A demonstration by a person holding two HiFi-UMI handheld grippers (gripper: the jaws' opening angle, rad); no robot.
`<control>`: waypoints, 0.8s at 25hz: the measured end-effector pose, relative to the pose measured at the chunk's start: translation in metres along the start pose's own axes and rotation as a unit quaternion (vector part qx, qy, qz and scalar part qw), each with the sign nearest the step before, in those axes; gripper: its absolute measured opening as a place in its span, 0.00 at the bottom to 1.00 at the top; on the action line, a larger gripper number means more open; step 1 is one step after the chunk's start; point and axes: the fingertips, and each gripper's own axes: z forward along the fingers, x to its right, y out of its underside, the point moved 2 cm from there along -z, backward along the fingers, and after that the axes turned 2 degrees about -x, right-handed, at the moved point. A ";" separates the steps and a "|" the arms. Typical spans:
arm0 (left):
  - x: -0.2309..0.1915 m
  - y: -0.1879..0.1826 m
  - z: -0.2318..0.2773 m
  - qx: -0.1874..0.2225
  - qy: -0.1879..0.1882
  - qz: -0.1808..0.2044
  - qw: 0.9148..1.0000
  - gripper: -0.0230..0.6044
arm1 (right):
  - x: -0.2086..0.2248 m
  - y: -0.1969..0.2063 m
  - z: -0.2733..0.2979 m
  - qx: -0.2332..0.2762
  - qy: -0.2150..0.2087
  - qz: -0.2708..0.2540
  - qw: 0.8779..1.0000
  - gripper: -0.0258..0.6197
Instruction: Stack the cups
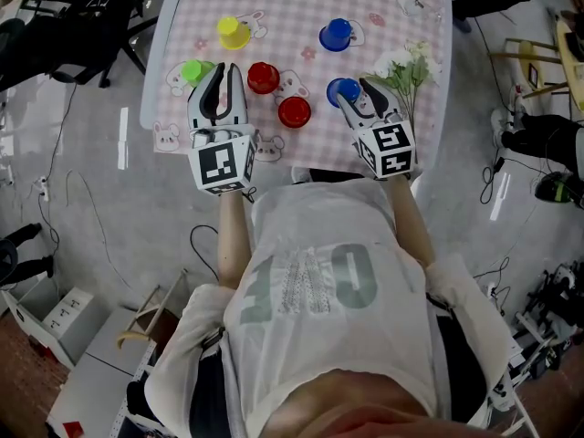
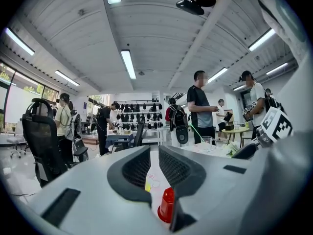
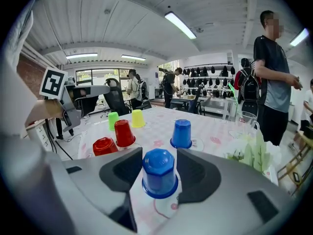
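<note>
Six upturned cups stand on the pink checked tablecloth (image 1: 301, 7): yellow (image 1: 234, 33), green (image 1: 193, 71), two red (image 1: 263, 77) (image 1: 294, 111) and two blue (image 1: 336, 34) (image 1: 344, 90). My right gripper (image 1: 357, 94) is open, its jaws on either side of the nearer blue cup (image 3: 159, 173), which stands on the cloth. In the right gripper view the other blue cup (image 3: 181, 133) and the red cups (image 3: 124, 132) lie beyond. My left gripper (image 1: 225, 76) hovers between the green cup and a red one, jaws slightly apart and empty; a red cup (image 2: 167, 204) shows past its right jaw.
A bunch of white flowers (image 1: 401, 67) lies at the table's right edge beside my right gripper, with a clear glass (image 3: 247, 124) behind it. An office chair (image 1: 82, 16) stands left of the table. People stand in the background (image 3: 274, 77).
</note>
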 end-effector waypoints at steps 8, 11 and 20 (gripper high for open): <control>-0.003 0.006 -0.002 -0.007 -0.005 -0.004 1.000 0.09 | 0.000 0.003 -0.002 -0.004 -0.004 0.004 1.000 0.37; -0.004 0.006 -0.002 -0.007 -0.004 -0.004 1.000 0.09 | -0.001 0.006 -0.002 -0.008 -0.003 0.003 1.000 0.37; -0.001 0.006 -0.001 -0.008 -0.003 -0.006 1.000 0.09 | 0.006 -0.012 -0.002 0.023 0.007 0.004 1.000 0.37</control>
